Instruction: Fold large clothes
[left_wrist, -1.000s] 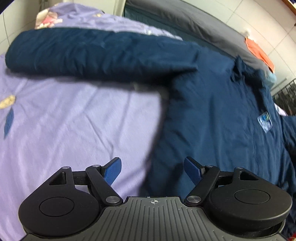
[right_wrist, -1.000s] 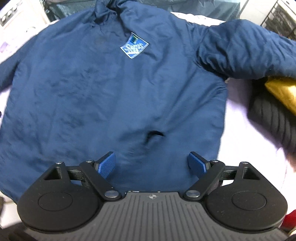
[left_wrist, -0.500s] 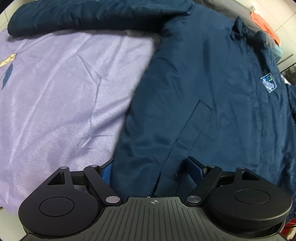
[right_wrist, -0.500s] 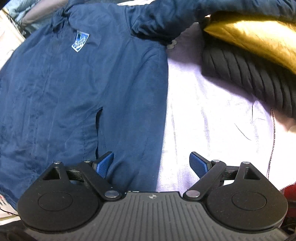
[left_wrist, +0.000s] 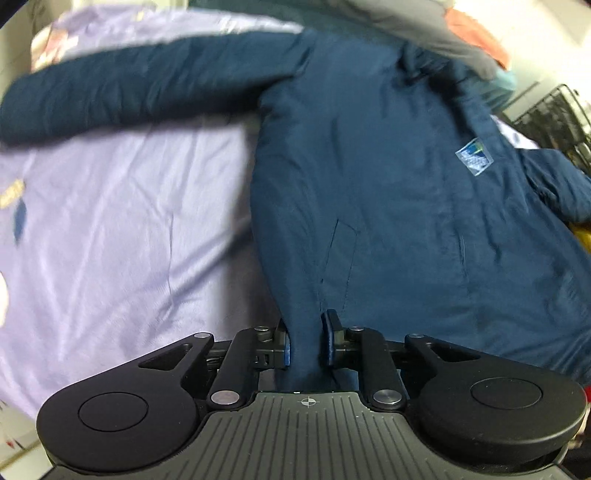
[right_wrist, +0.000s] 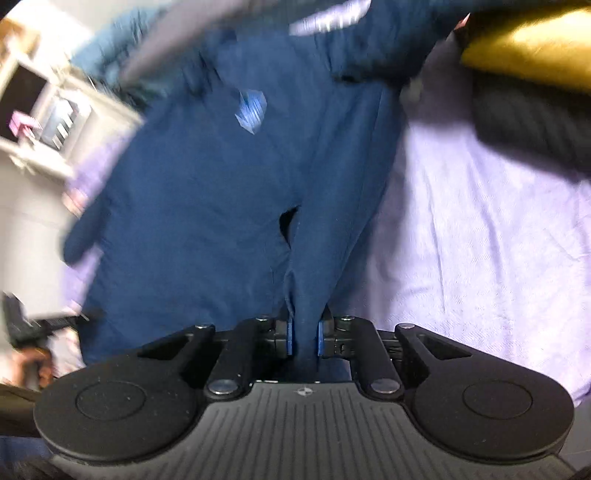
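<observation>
A large navy blue jacket (left_wrist: 388, 192) lies front up on a lilac bedsheet (left_wrist: 122, 229), sleeves spread, a light blue chest badge (left_wrist: 474, 156) on it. My left gripper (left_wrist: 304, 341) is shut on the jacket's bottom hem at its left corner. In the right wrist view the jacket (right_wrist: 207, 192) fills the middle and my right gripper (right_wrist: 303, 338) is shut on the hem at the right corner, below a pocket slit (right_wrist: 290, 225). Both corners are pulled up toward the cameras.
A gold garment (right_wrist: 532, 48) on a black knitted one (right_wrist: 532, 122) lies at the right of the bed. A grey pillow (left_wrist: 424, 33) and orange cloth (left_wrist: 476, 33) lie beyond the collar. A black wire rack (left_wrist: 554, 114) stands at far right, a white shelf (right_wrist: 55, 110) at left.
Both grippers have closed on the jacket's bottom hem, one at each corner, where they were open half a second ago. The hem now rises toward the cameras and both views are blurred by motion.
</observation>
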